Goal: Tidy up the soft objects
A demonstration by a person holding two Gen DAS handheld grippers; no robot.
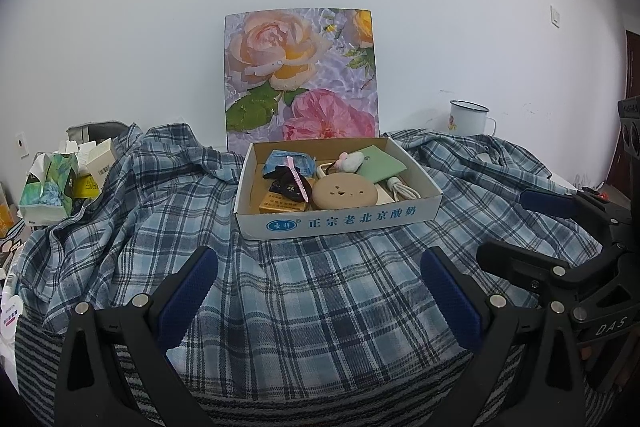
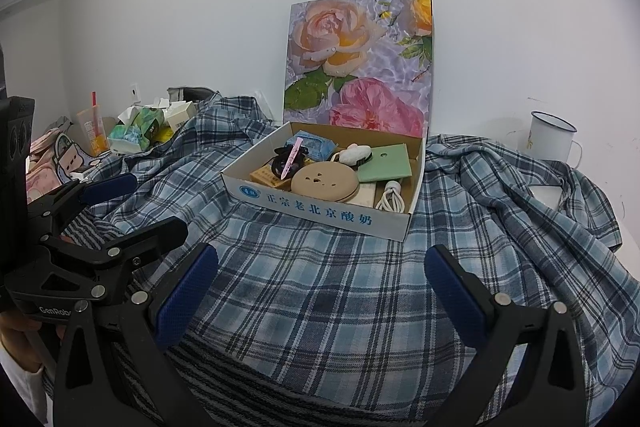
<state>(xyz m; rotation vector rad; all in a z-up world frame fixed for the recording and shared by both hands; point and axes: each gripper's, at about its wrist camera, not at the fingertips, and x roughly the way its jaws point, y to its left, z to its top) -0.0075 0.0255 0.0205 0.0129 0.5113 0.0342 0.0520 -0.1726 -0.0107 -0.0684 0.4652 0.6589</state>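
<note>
Both grippers hang over a blue plaid shirt [image 1: 320, 291] spread across the surface. Left gripper [image 1: 320, 291] has its 2 blue-padded fingers [image 1: 188, 291] set wide apart with nothing between them, above the near part of the shirt; the right gripper [image 2: 320, 287] is likewise spread wide and holds nothing. In the left wrist view the right gripper sits at the right edge, just beside the left one. A striped grey cloth [image 2: 240, 379] lies under the shirt's near edge. On the shirt stands an open cardboard box [image 1: 340, 223] with blue Chinese lettering, holding a round tan case [image 1: 345, 191], a green card [image 1: 380, 169], a white coiled cable [image 2: 390, 201] and a blue tissue pack [image 1: 286, 163]. Behind the box a rose-print panel [image 1: 300, 75] stands upright against the wall. An enamel mug [image 2: 550, 137] stands far right; a tissue box [image 1: 48, 187] lies far left.
</note>
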